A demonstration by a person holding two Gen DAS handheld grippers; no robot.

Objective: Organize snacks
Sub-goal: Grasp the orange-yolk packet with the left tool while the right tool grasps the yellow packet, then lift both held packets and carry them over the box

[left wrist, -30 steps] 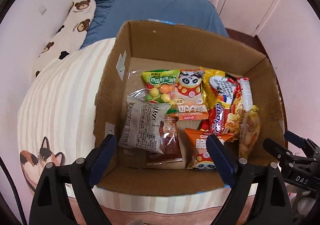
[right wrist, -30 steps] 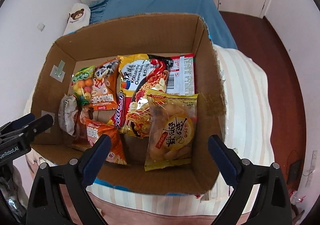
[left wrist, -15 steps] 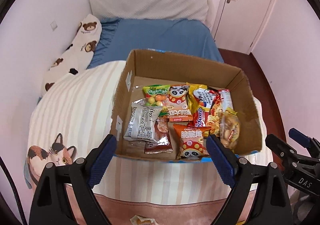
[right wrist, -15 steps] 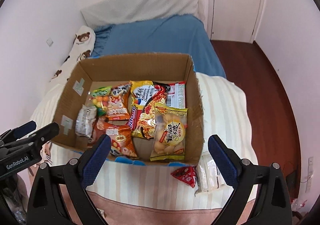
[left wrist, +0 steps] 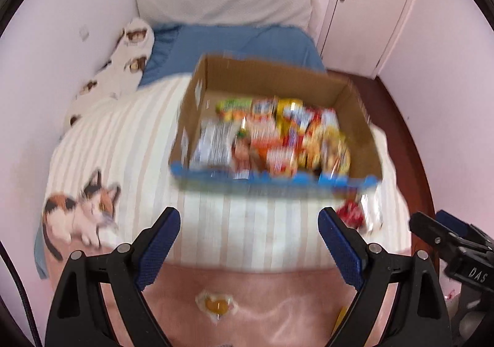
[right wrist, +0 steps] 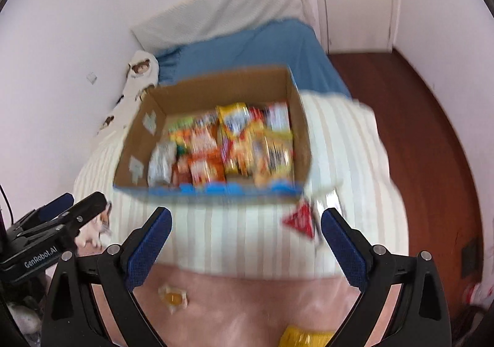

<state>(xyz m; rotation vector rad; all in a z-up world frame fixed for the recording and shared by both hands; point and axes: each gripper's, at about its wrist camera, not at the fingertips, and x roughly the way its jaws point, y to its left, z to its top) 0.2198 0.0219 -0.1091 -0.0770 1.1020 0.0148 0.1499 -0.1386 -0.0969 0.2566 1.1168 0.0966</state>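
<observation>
A brown cardboard box (left wrist: 279,75) full of colourful snack packets (left wrist: 271,134) sits on the striped bedcover; it also shows in the right wrist view (right wrist: 216,84) with the packets (right wrist: 228,143) inside. A red packet (left wrist: 349,212) and a clear packet (left wrist: 372,211) lie outside at the box's near right corner; the red packet also shows in the right wrist view (right wrist: 299,220). My left gripper (left wrist: 249,240) is open and empty, well short of the box. My right gripper (right wrist: 246,239) is open and empty, also back from it. Both views are blurred.
The striped cream bedcover (left wrist: 132,146) has a cat picture (left wrist: 80,217). A pink blanket (left wrist: 247,300) with an egg print lies in front. A yellow item (right wrist: 305,336) lies at the bottom edge. A bear-print pillow (left wrist: 123,60), blue sheet and door (left wrist: 370,7) lie beyond.
Both grippers have pulled back and away from the box, which now looks smaller and farther. The packets outside the box and the pink blanket have come into view. Both jaws stay open.
</observation>
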